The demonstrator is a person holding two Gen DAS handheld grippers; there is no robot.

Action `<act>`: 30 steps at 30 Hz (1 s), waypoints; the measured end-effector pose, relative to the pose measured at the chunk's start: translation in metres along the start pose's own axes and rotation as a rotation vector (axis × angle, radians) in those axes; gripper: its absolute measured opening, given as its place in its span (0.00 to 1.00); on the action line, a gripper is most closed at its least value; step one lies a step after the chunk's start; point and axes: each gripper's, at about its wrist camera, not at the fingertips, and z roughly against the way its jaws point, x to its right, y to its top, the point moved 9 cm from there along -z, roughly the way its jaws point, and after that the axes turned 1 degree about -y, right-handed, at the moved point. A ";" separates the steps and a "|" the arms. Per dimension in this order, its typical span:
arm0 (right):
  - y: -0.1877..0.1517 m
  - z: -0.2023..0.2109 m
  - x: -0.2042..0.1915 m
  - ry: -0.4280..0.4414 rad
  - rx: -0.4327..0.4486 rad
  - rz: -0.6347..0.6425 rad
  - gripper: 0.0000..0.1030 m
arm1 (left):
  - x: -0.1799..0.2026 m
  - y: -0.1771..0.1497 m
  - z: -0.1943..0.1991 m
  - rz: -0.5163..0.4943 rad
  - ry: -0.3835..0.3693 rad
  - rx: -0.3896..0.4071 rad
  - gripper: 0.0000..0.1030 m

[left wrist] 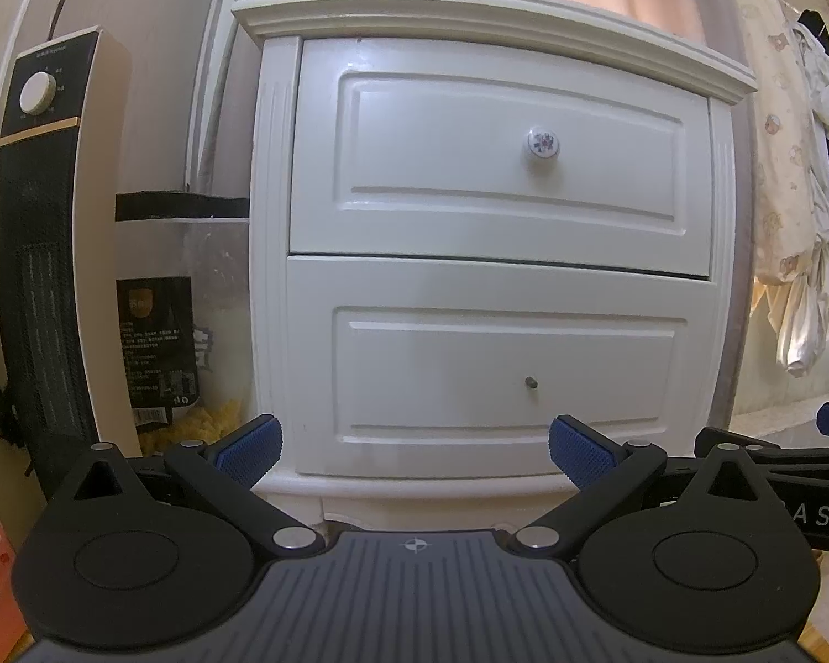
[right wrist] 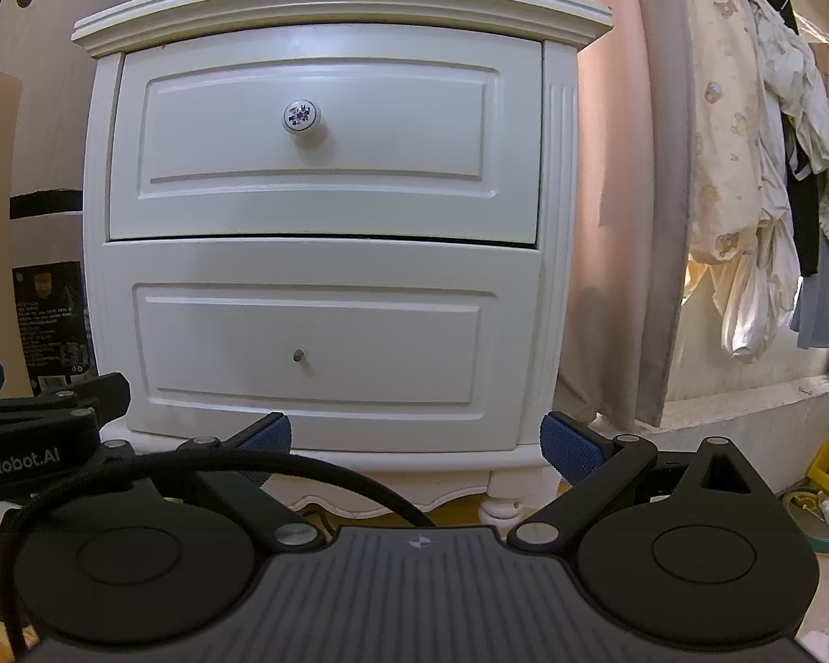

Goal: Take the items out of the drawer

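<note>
Left wrist view: closed drawer (left wrist: 500, 154) beyond spread, empty left tongs (left wrist: 413, 450).

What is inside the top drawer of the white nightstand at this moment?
Nothing inside can be seen. The top drawer is closed, apart from a thin dark gap along its lower edge, so its front panel hides any contents. Only its floral knob shows. Both hand-held grippers are open, short of it.

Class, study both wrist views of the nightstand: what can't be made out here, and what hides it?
- Both views: contents of the top drawer and bottom drawer, hidden behind closed fronts.
- Left wrist view: label text on the bag, too small.
- Right wrist view: left hand-held gripper, cut off by the left edge.
</note>
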 end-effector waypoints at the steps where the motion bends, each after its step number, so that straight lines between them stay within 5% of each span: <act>1: 0.000 0.000 0.000 0.000 -0.001 0.001 1.00 | 0.000 0.000 0.000 0.001 0.000 0.000 1.00; 30: -0.007 -0.002 0.004 0.016 -0.024 -0.030 1.00 | 0.006 -0.007 0.004 -0.005 0.022 0.006 1.00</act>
